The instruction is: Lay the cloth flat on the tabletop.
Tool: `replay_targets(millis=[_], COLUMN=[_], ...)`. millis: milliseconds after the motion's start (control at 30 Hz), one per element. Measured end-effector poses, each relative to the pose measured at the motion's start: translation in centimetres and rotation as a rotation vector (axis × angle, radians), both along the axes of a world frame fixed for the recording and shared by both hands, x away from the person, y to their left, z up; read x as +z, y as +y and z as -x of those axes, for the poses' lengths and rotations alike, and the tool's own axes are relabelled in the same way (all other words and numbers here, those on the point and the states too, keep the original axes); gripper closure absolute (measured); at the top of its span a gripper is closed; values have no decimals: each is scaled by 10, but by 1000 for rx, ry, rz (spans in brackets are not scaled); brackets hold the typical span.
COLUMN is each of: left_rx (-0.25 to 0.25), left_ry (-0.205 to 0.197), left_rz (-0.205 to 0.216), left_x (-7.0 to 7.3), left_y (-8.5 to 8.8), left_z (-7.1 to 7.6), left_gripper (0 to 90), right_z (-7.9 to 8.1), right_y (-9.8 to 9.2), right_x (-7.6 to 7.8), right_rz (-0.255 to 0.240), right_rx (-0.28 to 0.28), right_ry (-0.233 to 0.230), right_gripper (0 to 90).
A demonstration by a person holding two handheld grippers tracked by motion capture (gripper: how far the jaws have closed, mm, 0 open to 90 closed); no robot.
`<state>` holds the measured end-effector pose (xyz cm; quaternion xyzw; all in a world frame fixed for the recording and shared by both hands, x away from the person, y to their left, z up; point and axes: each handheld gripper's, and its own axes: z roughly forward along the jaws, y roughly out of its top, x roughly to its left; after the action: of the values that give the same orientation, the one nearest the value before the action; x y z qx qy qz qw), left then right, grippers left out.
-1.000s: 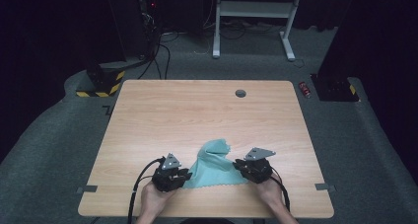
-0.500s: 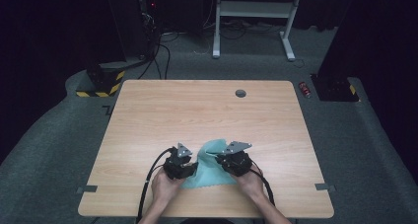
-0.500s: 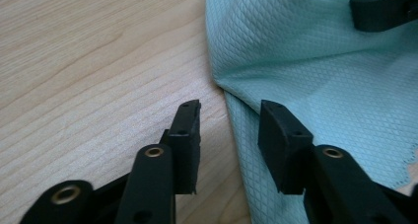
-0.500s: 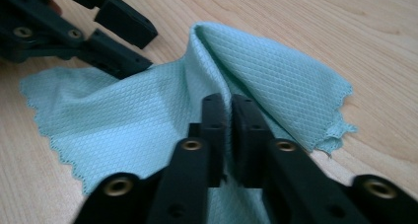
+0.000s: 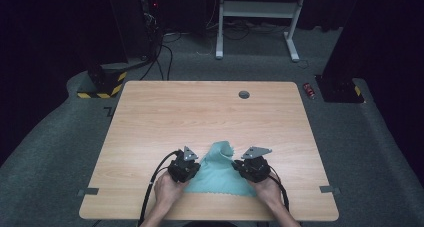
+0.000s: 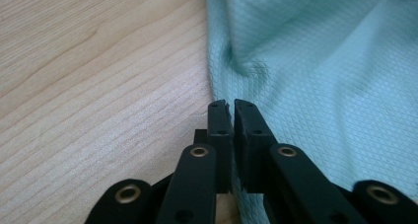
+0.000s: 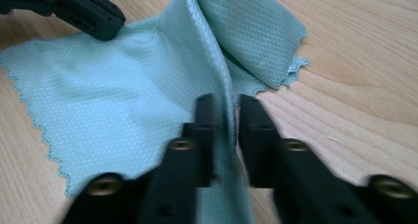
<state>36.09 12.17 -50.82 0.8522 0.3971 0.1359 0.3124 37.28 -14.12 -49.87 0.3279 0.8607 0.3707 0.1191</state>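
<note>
A teal cloth (image 5: pixel 218 174) lies near the front edge of the wooden table (image 5: pixel 200 117), bunched into a raised fold in the middle. My left gripper (image 5: pixel 186 168) sits at the cloth's left edge. In the left gripper view its jaws (image 6: pixel 230 108) are shut on that edge of the cloth (image 6: pixel 320 86). My right gripper (image 5: pixel 250 168) is at the cloth's right side. In the right gripper view its blurred jaws (image 7: pixel 227 105) are pressed against a ridge of the cloth (image 7: pixel 123 100) that fills the gap between them. The left gripper (image 7: pixel 106 24) shows beyond it.
A round grommet hole (image 5: pixel 244 94) sits near the table's far edge. On the floor are a small red object (image 5: pixel 310 90) at the far right, a yellow-and-black striped base (image 5: pixel 102 87) at the far left, and a white frame (image 5: pixel 255 17) behind.
Both grippers moved inward from the cloth's outer edges and a little forward. The cloth bunched up between them, and the right gripper has since shifted slightly back right.
</note>
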Motion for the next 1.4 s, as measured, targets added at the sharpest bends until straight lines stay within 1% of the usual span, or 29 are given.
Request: replay_targets(millis=[67, 100, 133, 167, 200, 267, 300, 367, 400, 433, 467, 533, 567, 633, 667, 700, 767, 800, 833, 867, 933, 1000, 1067, 1100, 1167, 1200, 1233, 1300, 1400], left_rx=[-5, -3, -4, -6, -9, -6, -2, 9, 11, 13, 11, 3, 3, 3, 10, 35, 78, 93, 104, 106, 98, 89, 82, 77, 79, 78, 80, 78, 71], left_ry=[-2, -2, -2, -3, -3, -8, -7, -9, -17, -13, -13, 3, 14, 9, -3, -15, -82, -99, -105, -99, -77, -45, -18, -11, -12, -7, 9, 10, 9], left_rz=[-3, 1, -1, 1, -1, 8, 16, 29, 22, 17, 8, 12, 23, 29, 39, 54, 27, 30, 40, 51, 56, 48, 32, 27, 23, 22, 28, 14, -8], left_x=[0, 0, 0, 0, 1, 2, 4, 8, 9, 11, 12, 12, 11, 11, 11, 12, 16, 19, 20, 22, 21, 15, 10, 9, 6, 5, 4, 4, 2], left_y=[0, -1, 0, 0, 1, 3, 4, 9, 11, 13, 15, 18, 18, 18, 19, 19, 18, 17, 15, 13, 8, 1, -5, -7, -10, -11, -12, -14, -17], left_z=[0, 0, 0, 0, 0, 0, 1, 3, 4, 6, 8, 10, 11, 10, 8, 7, 2, -1, -5, -11, -19, -28, -33, -34, -36, -37, -38, -39, -39], left_gripper=[881, 883, 885, 888, 890, 894, 896, 898, 898, 899, 899, 898, 896, 887, 846, 782, 697, 672, 658, 649, 628, 613, 590, 579, 543, 538, 535, 533, 543], right_z=[0, -1, -3, -5, -8, -12, -13, -11, -9, -7, -5, -3, -2, 1, 1, 1, 1, 0, -1, -4, -11, -23, -31, -34, -37, -37, -38, -40, -42], right_y=[6, 9, 12, 15, 20, 26, 28, 28, 26, 24, 20, 15, 14, 13, 12, 11, 6, 3, 0, -1, 2, 9, 15, 17, 20, 22, 23, 26, 31], right_x=[5, 8, 10, 11, 11, 9, 7, 7, 8, 8, 8, 7, 4, 2, 3, 5, 10, 13, 16, 18, 19, 14, 6, 2, -2, -3, -4, -7, -14], right_rz=[-1, -9, -27, -36, -37, -29, -25, -27, -30, -31, -24, -14, -8, 6, -3, -23, -72, -99, -116, -119, -90, -42, -15, -17, -22, -25, -33, -41, -17], right_rx=[-10, -10, -2, 6, 21, 43, 54, 62, 63, 62, 57, 59, 62, 60, 59, 52, 21, 4, -17, -28, -39, -46, -56, -63, -67, -72, -75, -71, -48], right_ry=[-36, -44, -40, -32, -24, -16, -22, -29, -36, -43, -45, -34, -17, -9, -7, -11, -37, -59, -66, -65, -49, -5, 26, 32, 28, 28, 29, 42, 54], right_gripper=[579, 571, 587, 627, 695, 836, 882, 890, 891, 891, 890, 879, 838, 753, 711, 673, 663, 660, 658, 652, 634, 608, 593, 591, 599, 612, 624, 650, 737])
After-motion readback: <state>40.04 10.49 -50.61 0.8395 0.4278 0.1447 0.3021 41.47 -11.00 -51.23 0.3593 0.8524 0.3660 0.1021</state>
